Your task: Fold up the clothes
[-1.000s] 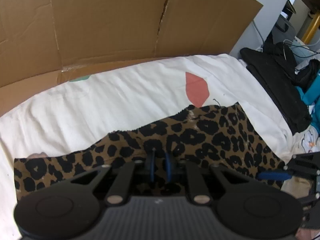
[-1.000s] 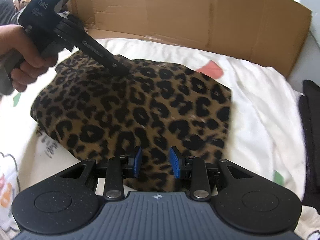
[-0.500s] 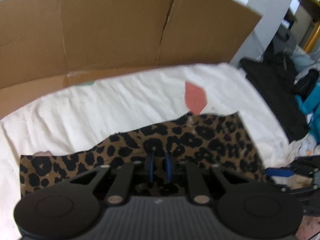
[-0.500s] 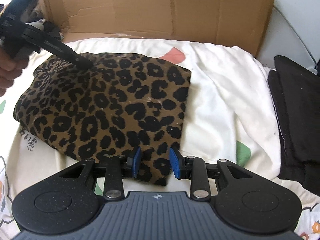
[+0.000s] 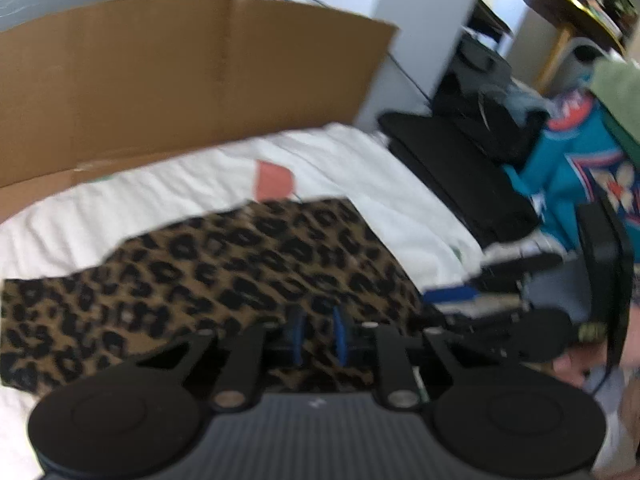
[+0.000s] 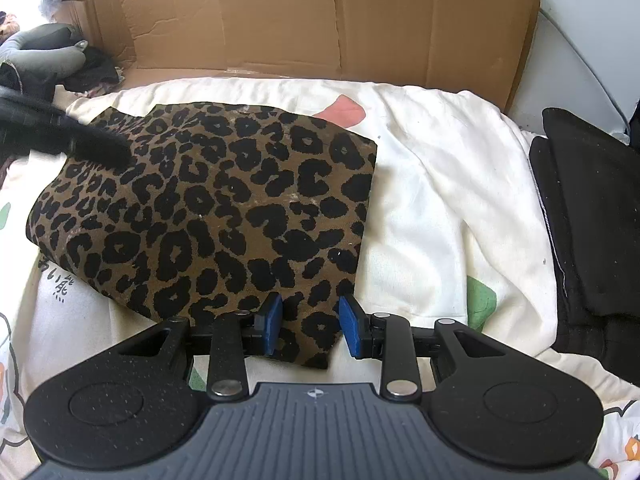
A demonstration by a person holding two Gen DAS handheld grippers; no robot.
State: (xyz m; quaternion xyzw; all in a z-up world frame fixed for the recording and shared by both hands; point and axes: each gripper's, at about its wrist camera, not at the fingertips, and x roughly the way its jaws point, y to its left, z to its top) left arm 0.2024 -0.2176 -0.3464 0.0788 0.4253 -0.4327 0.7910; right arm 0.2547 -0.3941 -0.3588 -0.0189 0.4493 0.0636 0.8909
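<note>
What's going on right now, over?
Right hand-held gripper open at leopard-print garment corner. Left hand-held gripper open over it. Garment folded flat. Nothing obstructing.

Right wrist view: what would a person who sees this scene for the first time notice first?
The leopard-print cloth stands out most, lying folded in the middle of the cream bedsheet. Next comes the open right gripper, its blue pads astride the cloth's near corner. Behind the bed stands a wall of brown cardboard, and a black garment lies at the right edge.
</note>
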